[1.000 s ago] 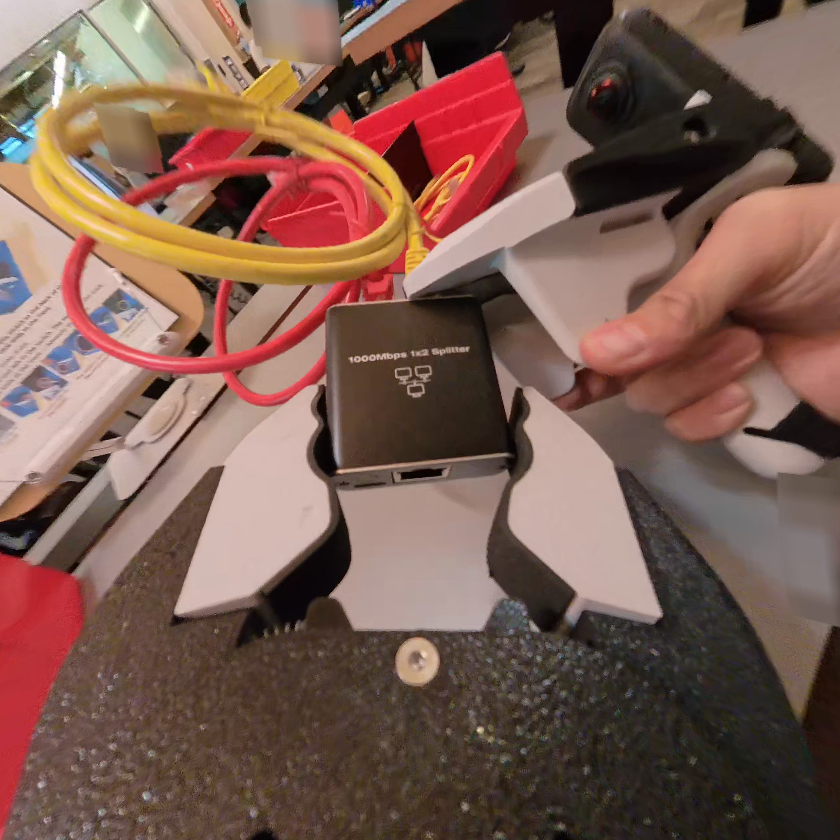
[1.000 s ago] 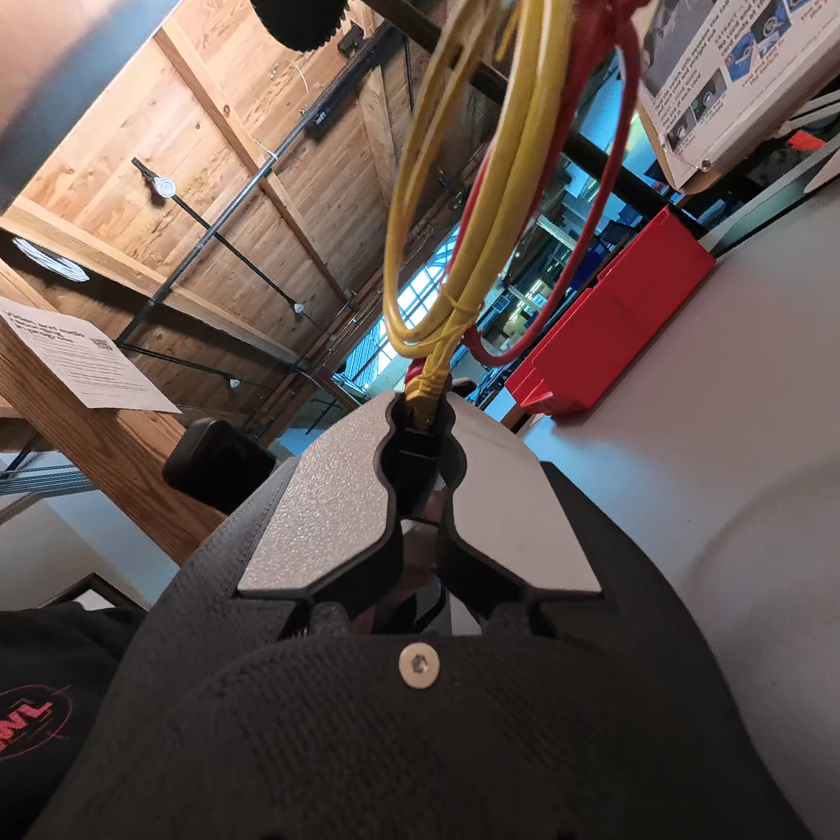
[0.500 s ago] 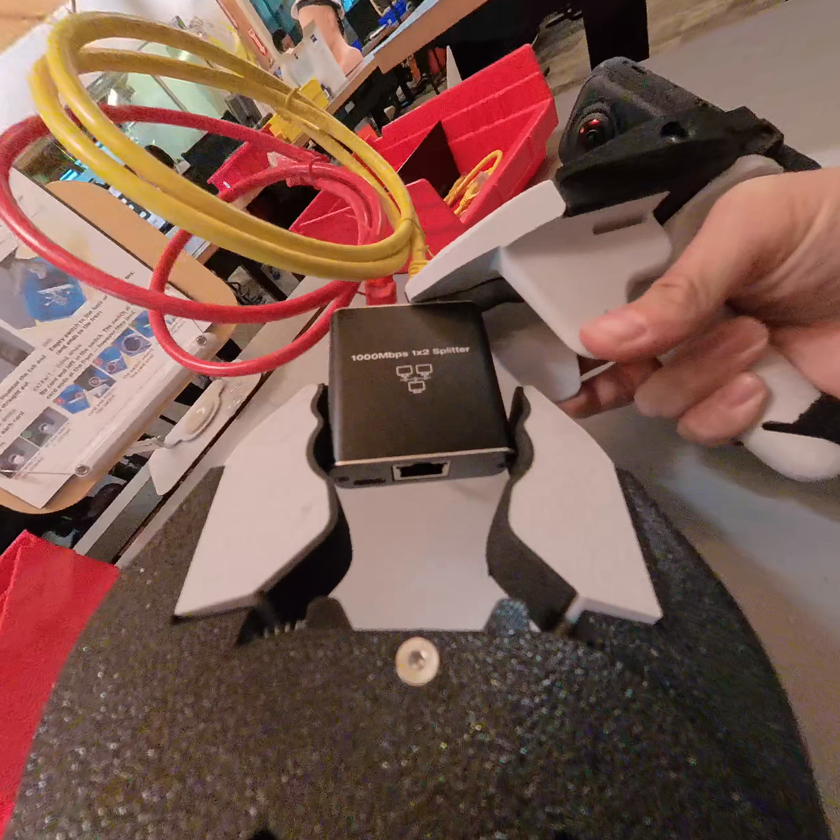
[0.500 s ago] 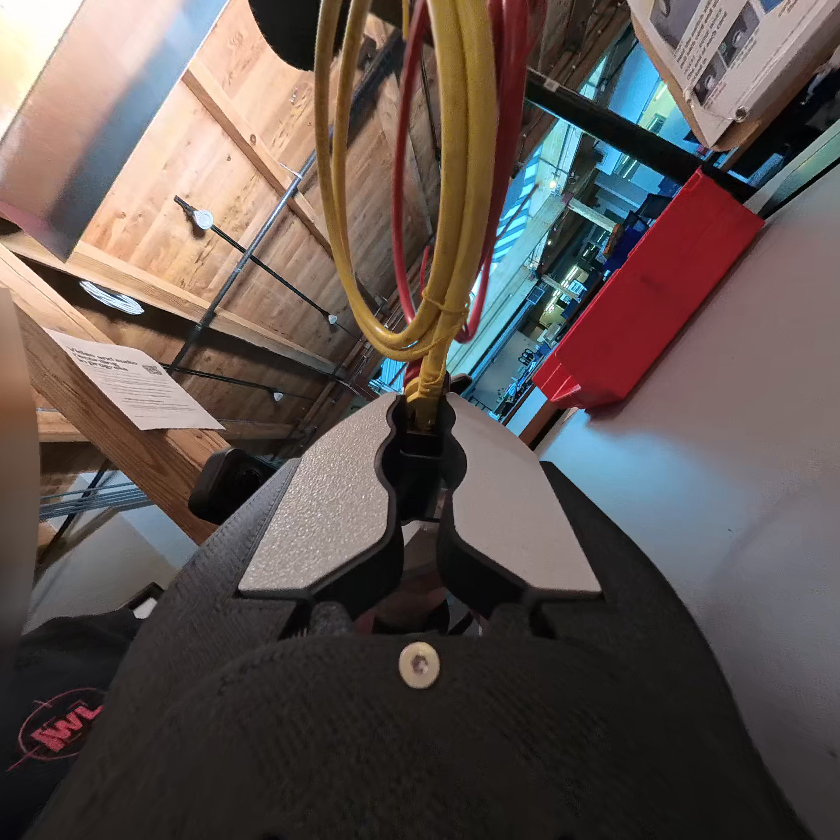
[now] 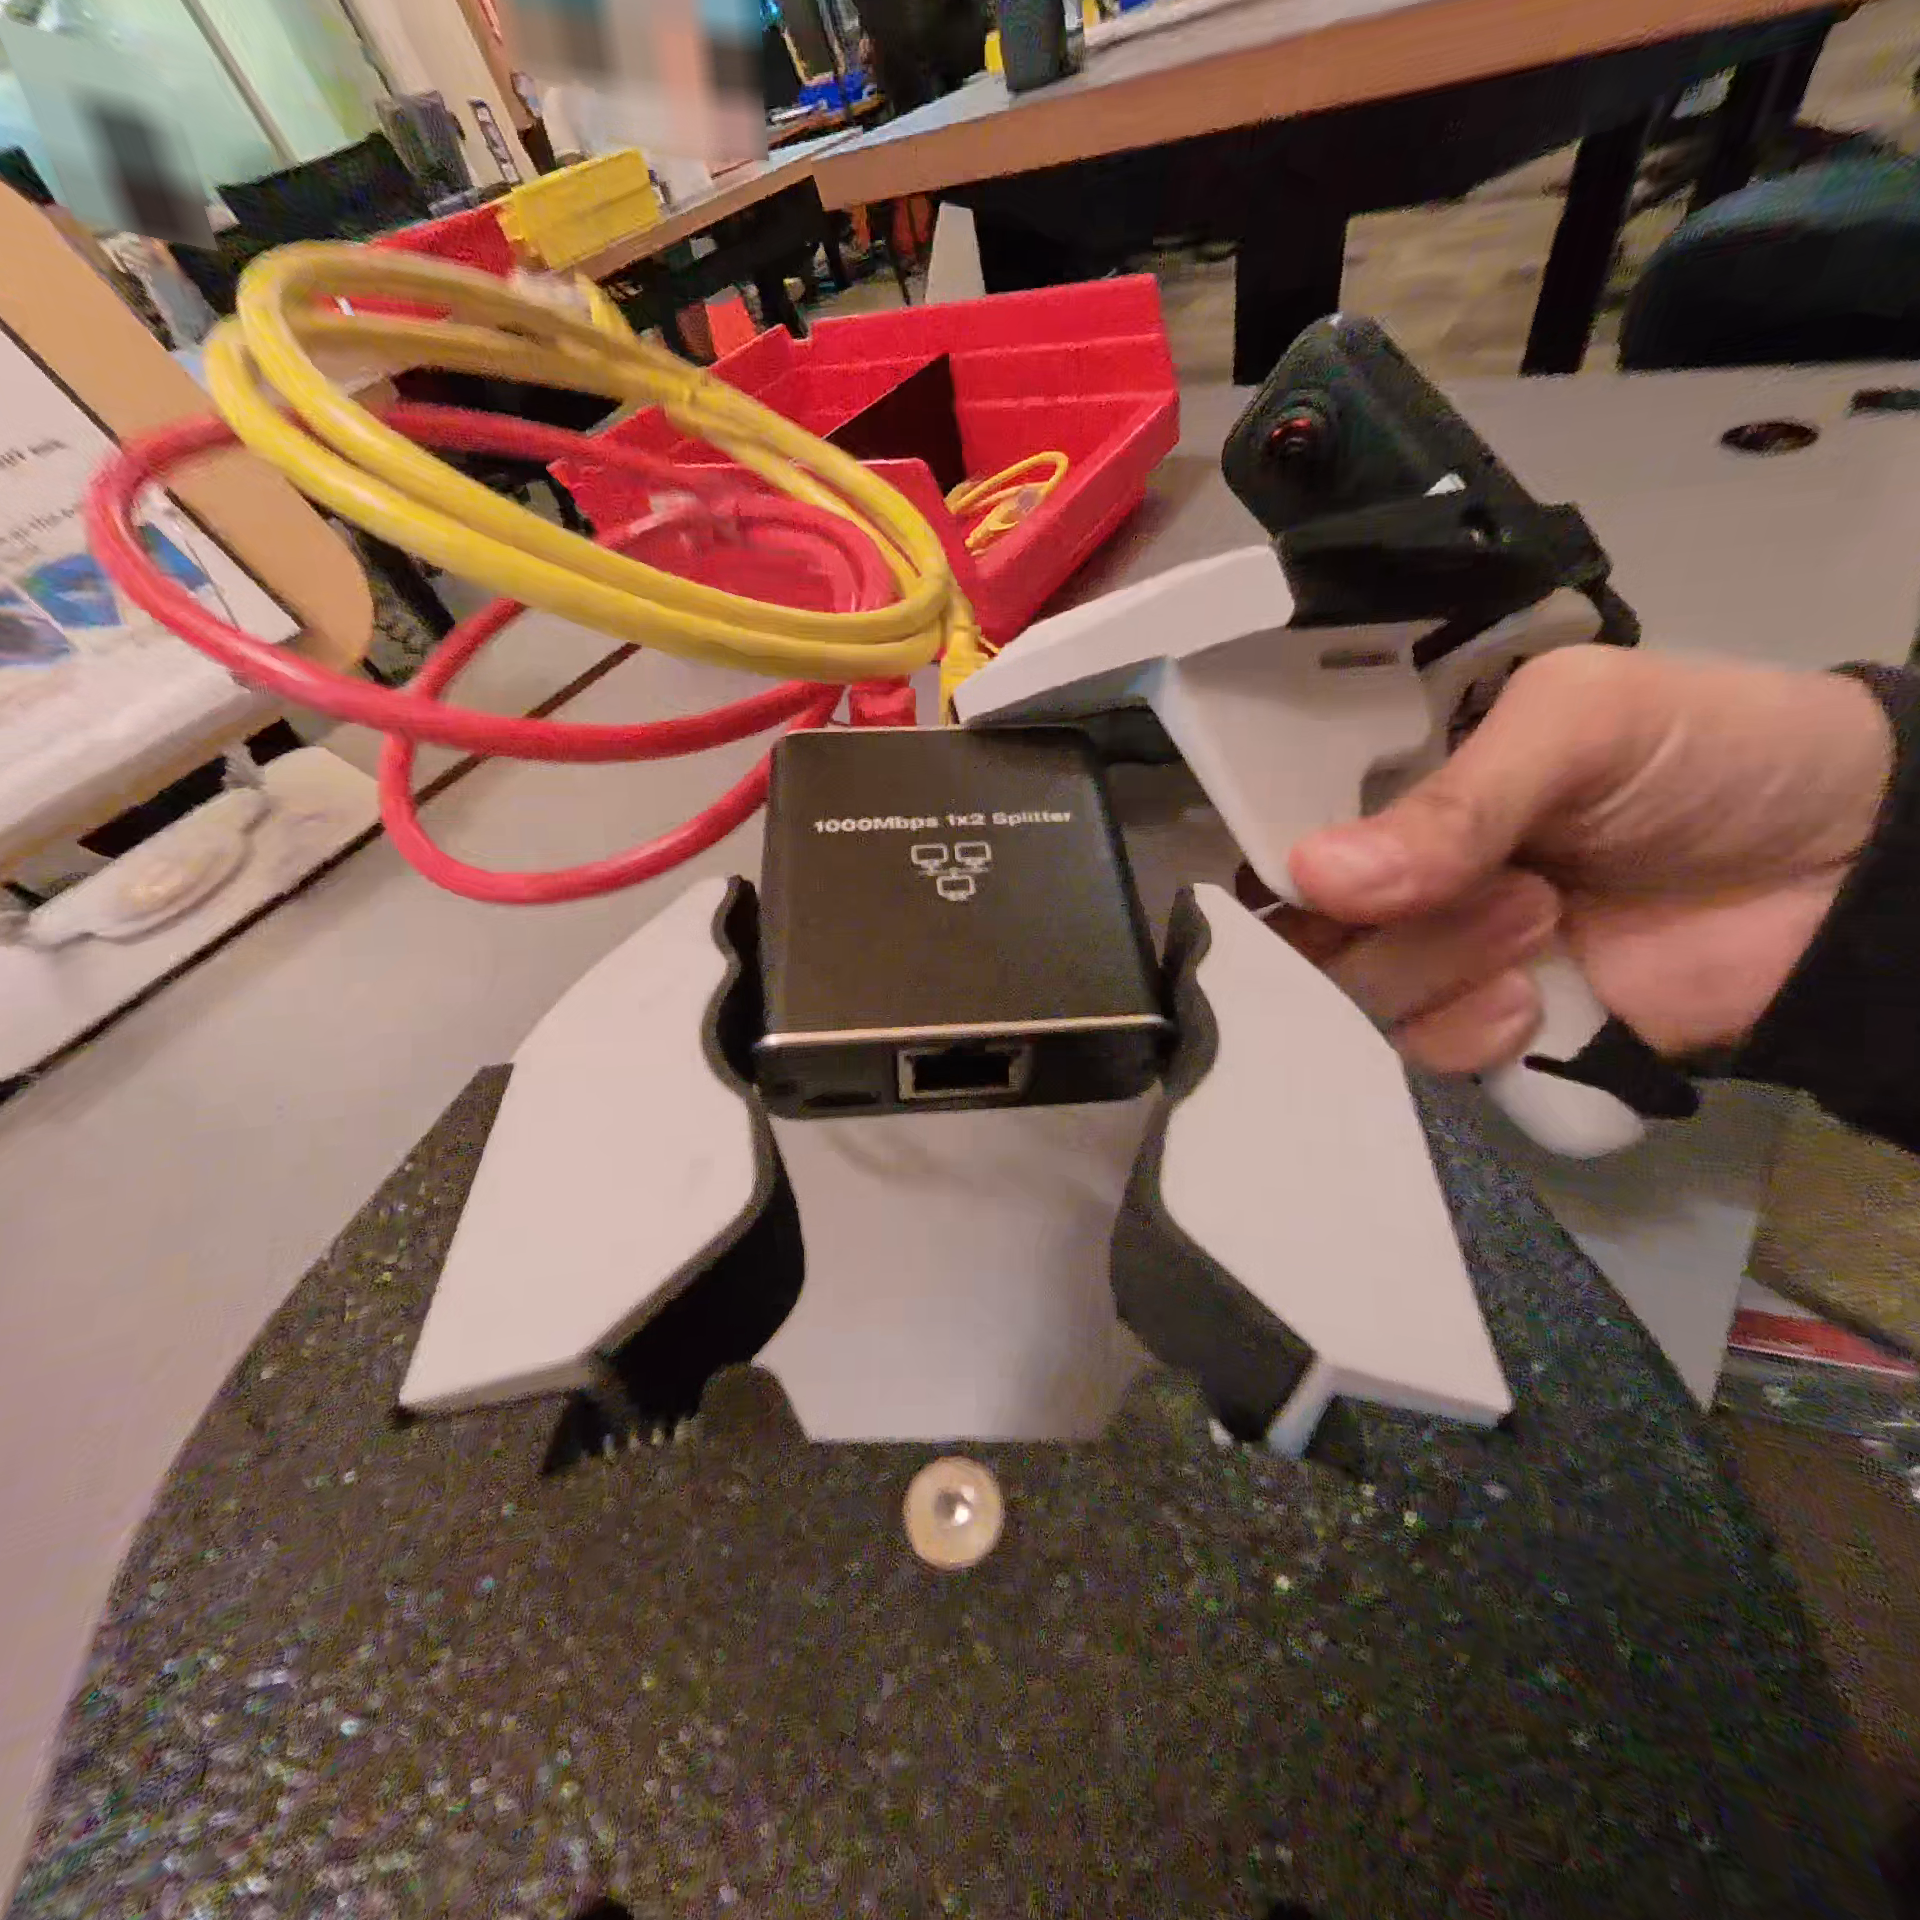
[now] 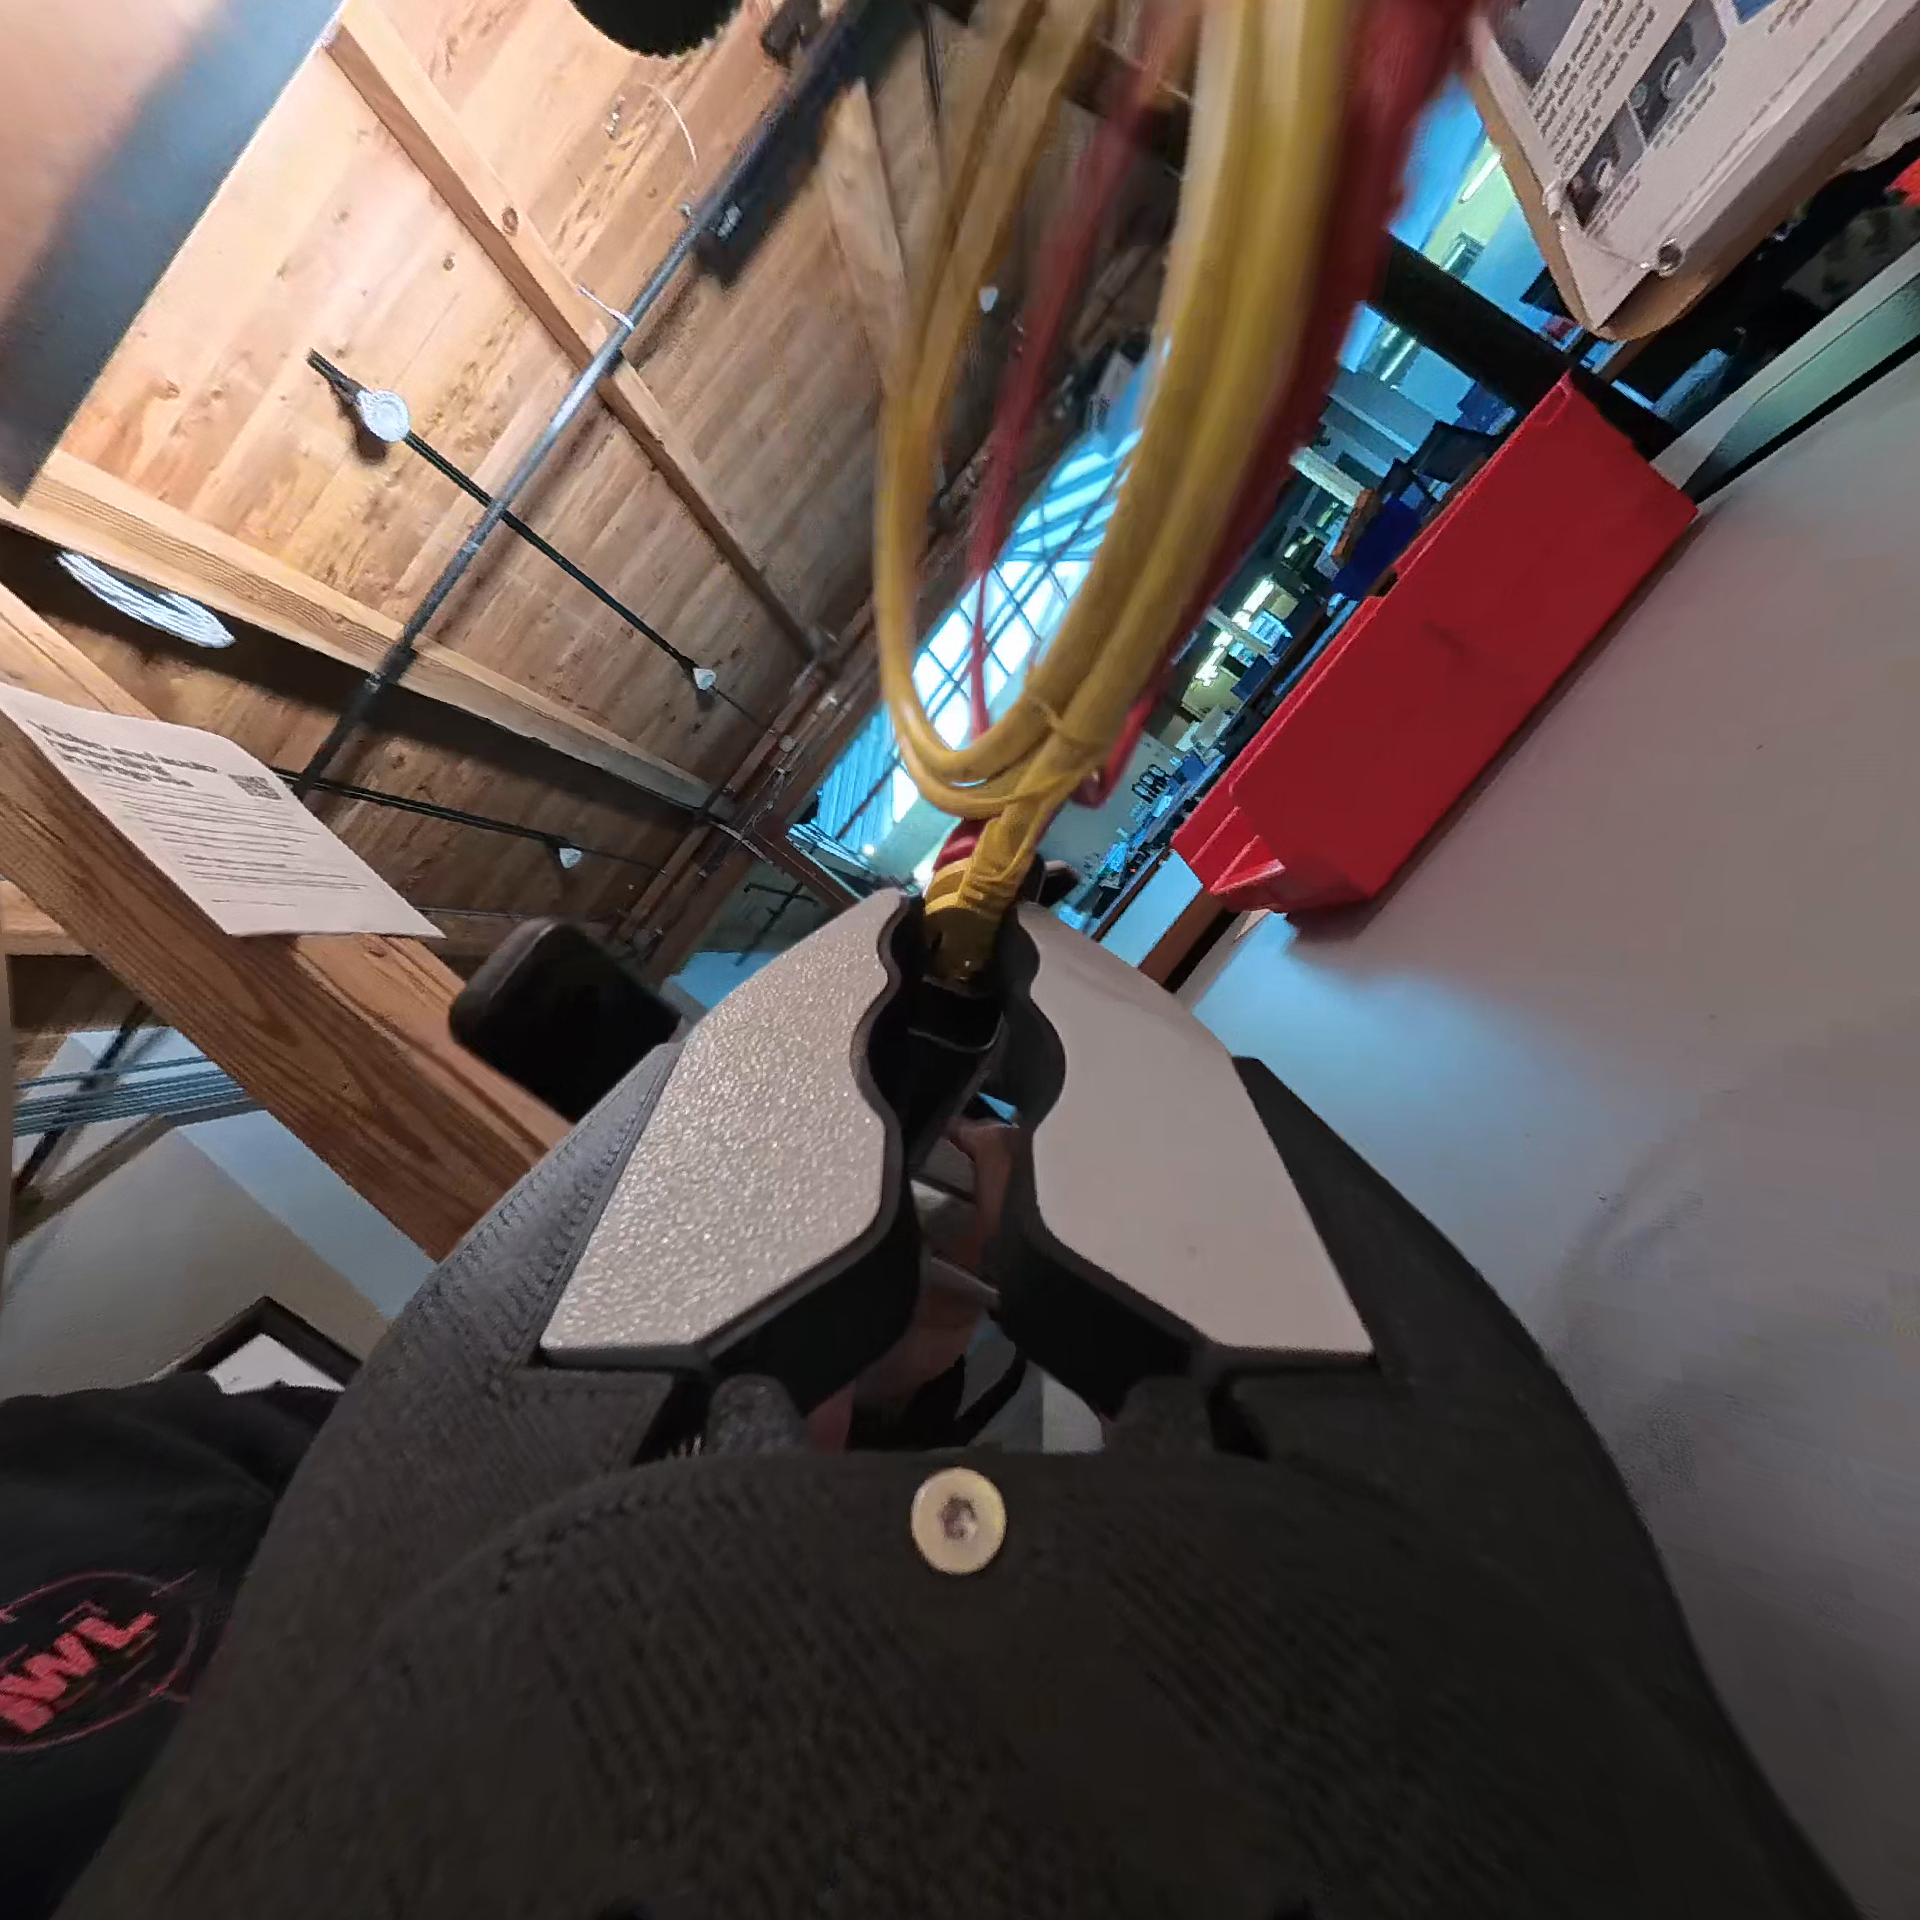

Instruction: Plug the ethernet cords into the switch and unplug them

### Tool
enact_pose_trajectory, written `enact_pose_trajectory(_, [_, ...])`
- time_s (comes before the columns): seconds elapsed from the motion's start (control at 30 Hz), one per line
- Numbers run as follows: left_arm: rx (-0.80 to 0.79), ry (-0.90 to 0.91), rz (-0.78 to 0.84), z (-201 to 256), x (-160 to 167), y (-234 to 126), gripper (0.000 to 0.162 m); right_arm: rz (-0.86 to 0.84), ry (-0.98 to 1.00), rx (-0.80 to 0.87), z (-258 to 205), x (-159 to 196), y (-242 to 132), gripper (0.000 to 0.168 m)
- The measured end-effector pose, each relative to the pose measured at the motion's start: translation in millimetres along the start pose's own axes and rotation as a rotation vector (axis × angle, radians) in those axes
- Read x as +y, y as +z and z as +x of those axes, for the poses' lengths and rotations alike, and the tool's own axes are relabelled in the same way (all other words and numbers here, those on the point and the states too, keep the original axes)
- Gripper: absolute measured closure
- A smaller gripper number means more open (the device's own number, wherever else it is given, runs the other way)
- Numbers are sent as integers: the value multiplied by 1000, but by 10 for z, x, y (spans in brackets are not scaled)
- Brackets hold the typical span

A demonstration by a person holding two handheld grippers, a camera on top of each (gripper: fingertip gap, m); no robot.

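Switch (image 5: 956, 914) between left fingers (image 5: 613, 1132) shows only in left wrist view.

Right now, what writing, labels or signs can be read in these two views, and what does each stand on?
I do not quote writing, only where it stands.
black switch: sharp white print line and symbol on top.
poster, far left: print blurred.
paper sheet: print too small.
black garment: red emblem, cut off.
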State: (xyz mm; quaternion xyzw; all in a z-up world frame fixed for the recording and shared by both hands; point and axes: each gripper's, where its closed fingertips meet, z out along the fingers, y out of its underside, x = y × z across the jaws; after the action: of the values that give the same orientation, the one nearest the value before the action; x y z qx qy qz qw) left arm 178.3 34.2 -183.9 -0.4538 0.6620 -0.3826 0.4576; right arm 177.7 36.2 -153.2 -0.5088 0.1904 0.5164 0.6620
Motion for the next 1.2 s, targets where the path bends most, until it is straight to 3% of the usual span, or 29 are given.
enact_pose_trajectory(0.07, [10,-19,-12,0,53,7,87,-26,-39,37,32,23,0,153])
enact_pose_trajectory(0.17, [-101,183,-95,-50,116,10,86,-15,12,-1,32,28,-8,154])
enact_pose_trajectory(0.23, [-106,204,-91,-49,87,3,87,-7,29,-21,7,13,-8,154])
enact_pose_trajectory(0.37, [-7,32,-5,6,-11,-25,87,-22,1,-1,-18,1,-7,153])
enact_pose_trajectory(0.63, [-80,195,82,-45,-270,-215,87,-9,-33,-113,-291,-16,92,153])
enact_pose_trajectory(1.2, [-49,376,338,11,-704,-458,87,-26,-335,-98,-748,-82,162,147])
